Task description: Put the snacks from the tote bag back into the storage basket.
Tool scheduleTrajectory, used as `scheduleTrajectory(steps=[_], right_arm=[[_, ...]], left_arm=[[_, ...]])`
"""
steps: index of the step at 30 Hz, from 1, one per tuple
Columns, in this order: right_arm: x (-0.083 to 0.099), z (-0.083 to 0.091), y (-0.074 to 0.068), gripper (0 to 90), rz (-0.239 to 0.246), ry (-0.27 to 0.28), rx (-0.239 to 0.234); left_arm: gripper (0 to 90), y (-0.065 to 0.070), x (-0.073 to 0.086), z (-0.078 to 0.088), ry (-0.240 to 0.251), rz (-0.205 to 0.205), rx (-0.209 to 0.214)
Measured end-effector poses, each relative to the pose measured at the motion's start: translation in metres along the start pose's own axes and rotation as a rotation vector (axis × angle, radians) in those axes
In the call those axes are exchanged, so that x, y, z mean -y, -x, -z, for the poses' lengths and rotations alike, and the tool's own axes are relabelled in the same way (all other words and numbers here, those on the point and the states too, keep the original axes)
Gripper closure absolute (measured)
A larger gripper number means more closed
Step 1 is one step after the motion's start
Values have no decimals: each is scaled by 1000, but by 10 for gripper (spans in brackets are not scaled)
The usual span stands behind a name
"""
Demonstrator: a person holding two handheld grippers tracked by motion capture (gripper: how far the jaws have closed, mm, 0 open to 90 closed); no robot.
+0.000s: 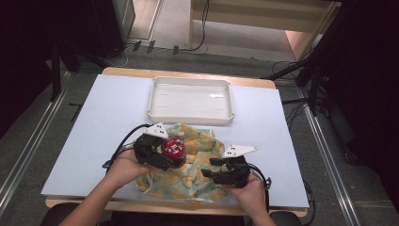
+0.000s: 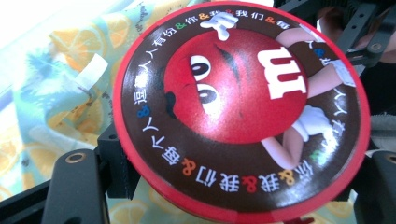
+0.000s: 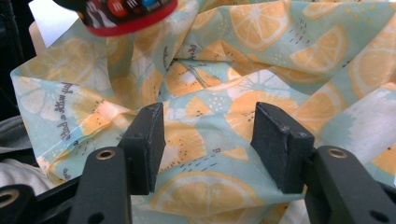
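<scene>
Red-lidded candy tin gripped by left gripper, centre frame, lifted off cloth; right gripper open, empty; tray unfilled.

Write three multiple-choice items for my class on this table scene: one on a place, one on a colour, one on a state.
1. Where is the shallow white plastic tray?
A. Beyond the cloth, at the table's far edge
B. Under the cloth
C. In a claw

2. What colour is the rim of the round candy tin with the cartoon lid?
A. Blue
B. Red
C. Green

3. In what state is the right claw?
A. Shut on the tin
B. Shut on the tray
C. Open over the cloth

Answers:
1 A, the high view shows it past the pale green cloth printed with orange slices.
2 B, a red edge rings the lid.
3 C, its jaws stand apart with only cloth behind; the left claw holds the tin.
</scene>
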State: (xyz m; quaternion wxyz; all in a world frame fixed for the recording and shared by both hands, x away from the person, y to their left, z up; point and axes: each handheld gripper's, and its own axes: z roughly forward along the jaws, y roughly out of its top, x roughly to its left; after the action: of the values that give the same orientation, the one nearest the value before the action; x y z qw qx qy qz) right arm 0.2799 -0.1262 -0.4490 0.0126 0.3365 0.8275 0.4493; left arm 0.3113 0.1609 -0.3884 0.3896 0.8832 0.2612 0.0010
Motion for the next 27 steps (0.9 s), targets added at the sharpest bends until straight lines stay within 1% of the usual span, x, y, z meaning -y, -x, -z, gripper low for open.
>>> scheduleTrajectory(steps=[6, 9, 13, 19, 24, 27], right_arm=[[-2, -2, 0, 453, 6, -8, -6], [-2, -3, 0, 453, 11, -8, -7], [-3, -5, 0, 453, 12, -9, -12], [-4, -6, 0, 453, 16, -11, -20], [-5, -8, 0, 453, 19, -12, -20], [-5, -8, 0, 453, 22, -15, -21]], left_arm=[[256, -1, -1, 11, 10, 16, -3], [256, -1, -1, 16, 11, 25, -12], [256, -3, -1, 22, 8, 28, -19], [256, -6, 0, 31, 19, 49, -26], [256, -10, 2, 37, 17, 66, -46], [256, -13, 2, 39, 15, 66, -60]])
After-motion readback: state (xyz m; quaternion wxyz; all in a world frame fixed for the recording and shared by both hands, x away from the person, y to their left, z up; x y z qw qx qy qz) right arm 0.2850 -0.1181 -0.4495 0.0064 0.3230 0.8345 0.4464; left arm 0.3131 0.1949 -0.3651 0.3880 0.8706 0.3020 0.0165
